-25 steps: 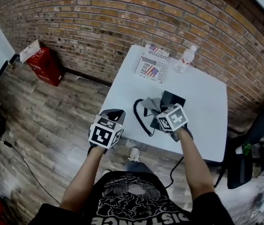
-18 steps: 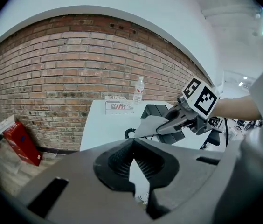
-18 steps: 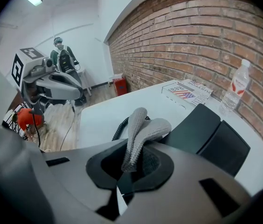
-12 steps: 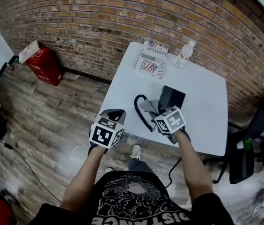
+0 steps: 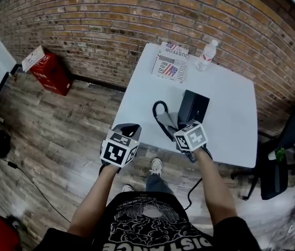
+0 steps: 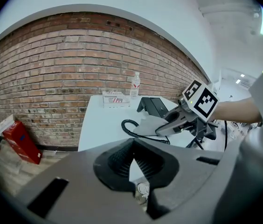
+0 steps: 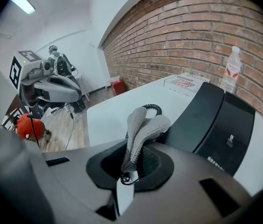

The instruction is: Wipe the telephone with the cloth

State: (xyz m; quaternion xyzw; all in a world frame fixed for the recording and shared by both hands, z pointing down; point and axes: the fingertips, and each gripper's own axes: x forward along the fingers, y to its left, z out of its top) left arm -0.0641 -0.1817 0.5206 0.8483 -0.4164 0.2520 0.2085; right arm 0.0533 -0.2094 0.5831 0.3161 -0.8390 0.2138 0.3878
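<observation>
White table's [image 5: 231,114] near edge: right tool [image 7: 130,168] pinches cloth [image 7: 143,125] beside telephone [image 7: 218,120]; left tool [image 6: 132,158] closed, near corner.

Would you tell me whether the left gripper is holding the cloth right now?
No, the left gripper is shut on nothing, while the grey cloth is pinched in the right gripper.

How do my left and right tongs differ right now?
The left tongs are shut on nothing; the right tongs are shut on the grey cloth. The left tongs hang off the near corner of the table, away from the telephone; the right tongs sit over the table, right beside it. Both are shut.
</observation>
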